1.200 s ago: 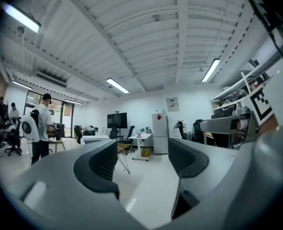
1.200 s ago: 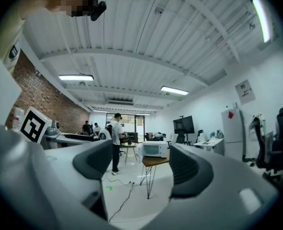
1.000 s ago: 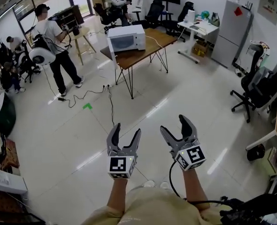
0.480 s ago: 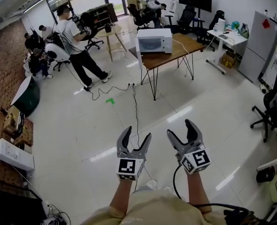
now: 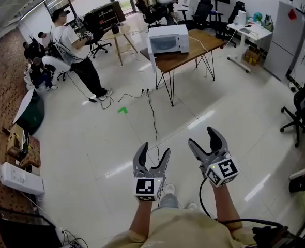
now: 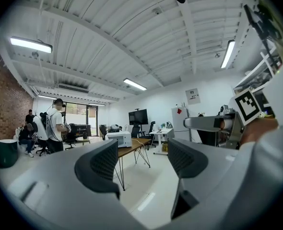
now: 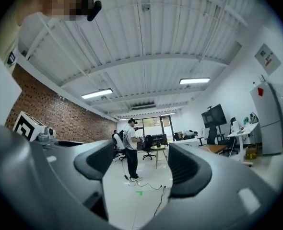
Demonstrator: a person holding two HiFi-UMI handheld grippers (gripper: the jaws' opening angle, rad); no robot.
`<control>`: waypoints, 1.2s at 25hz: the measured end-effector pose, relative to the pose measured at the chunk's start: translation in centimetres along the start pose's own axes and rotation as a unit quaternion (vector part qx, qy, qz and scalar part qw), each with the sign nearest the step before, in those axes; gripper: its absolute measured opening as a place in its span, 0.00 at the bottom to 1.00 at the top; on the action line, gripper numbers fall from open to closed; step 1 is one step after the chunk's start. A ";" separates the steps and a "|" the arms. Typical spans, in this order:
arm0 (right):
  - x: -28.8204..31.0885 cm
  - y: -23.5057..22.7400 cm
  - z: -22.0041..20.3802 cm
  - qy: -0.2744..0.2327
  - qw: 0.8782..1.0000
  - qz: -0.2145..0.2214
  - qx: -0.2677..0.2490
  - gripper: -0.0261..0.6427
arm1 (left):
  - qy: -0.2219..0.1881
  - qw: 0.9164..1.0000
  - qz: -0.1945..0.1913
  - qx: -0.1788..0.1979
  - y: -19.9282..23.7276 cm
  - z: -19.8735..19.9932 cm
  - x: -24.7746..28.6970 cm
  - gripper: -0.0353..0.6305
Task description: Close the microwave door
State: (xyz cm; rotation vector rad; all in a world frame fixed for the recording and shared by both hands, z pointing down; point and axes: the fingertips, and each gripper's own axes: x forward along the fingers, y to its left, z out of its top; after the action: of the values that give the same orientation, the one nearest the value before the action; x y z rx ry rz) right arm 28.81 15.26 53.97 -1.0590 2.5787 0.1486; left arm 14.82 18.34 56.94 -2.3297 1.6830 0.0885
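The white microwave (image 5: 168, 39) stands on a wooden table (image 5: 194, 48) far across the room. A door panel seems to jut out at its left front corner, but it is too small to be sure. The left gripper view also shows the microwave (image 6: 120, 138), small and distant between the jaws. My left gripper (image 5: 152, 151) and right gripper (image 5: 204, 138) hover side by side over the white floor. They are close to my body and far from the table. Both are open and hold nothing.
A person in a white shirt (image 5: 72, 45) stands left of the table, with others seated behind. A black cable (image 5: 152, 112) and a green floor mark (image 5: 122, 110) lie between me and the table. Office chair (image 5: 300, 107), fridge (image 5: 287, 30) and white desk (image 5: 245, 32) are at right.
Both grippers have slid lower and to the right in the head view, still open. The view has swung, so the microwave and table now sit further right.
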 end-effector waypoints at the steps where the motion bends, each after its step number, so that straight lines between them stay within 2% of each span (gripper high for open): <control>1: 1.1 0.6 -0.6 0.005 1.000 0.002 -0.004 0.56 | -0.002 1.000 0.002 -0.006 1.3 -0.3 0.2 0.55; 3: 3.3 1.3 -1.3 0.010 1.000 0.006 -0.011 0.56 | -0.010 1.000 0.002 -0.010 3.4 -0.4 1.0 0.55; 7: 8.5 2.1 -2.9 0.004 1.000 0.010 -0.023 0.56 | -0.025 0.999 -0.015 0.013 7.7 -1.2 3.3 0.55; 11: 13.5 3.3 -5.0 -0.004 0.999 0.028 -0.038 0.55 | -0.019 1.000 -0.006 -0.009 12.2 -2.8 4.2 0.54; 13: 15.9 3.5 -5.8 -0.003 0.999 0.033 -0.038 0.55 | -0.041 0.999 -0.007 -0.005 14.5 -3.2 5.3 0.54; 17: 20.4 4.4 -8.4 0.011 0.998 0.040 -0.037 0.55 | -0.056 0.998 -0.008 -0.040 19.2 -3.1 6.7 0.53; 19: 22.3 4.8 -10.2 0.022 0.998 0.045 -0.039 0.55 | -0.066 0.997 -0.005 -0.046 21.7 -2.9 7.0 0.53; 24: 27.9 3.0 -12.5 0.052 0.997 0.038 -0.039 0.55 | -0.057 0.996 0.000 -0.067 26.7 -4.8 10.6 0.52; 27: 30.6 1.0 -13.1 0.051 0.997 0.037 -0.043 0.55 | -0.048 0.995 0.005 -0.086 28.6 -7.1 13.5 0.52; 30: 33.1 -2.2 -14.0 0.052 0.997 0.032 -0.035 0.55 | -0.041 0.995 0.006 -0.088 30.1 -8.1 17.5 0.52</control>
State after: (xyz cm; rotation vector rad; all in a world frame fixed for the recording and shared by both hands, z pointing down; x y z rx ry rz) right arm 4.58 -11.36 55.35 -1.0352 2.7214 0.2063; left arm -8.63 -8.60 55.88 -2.4046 1.7114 0.3423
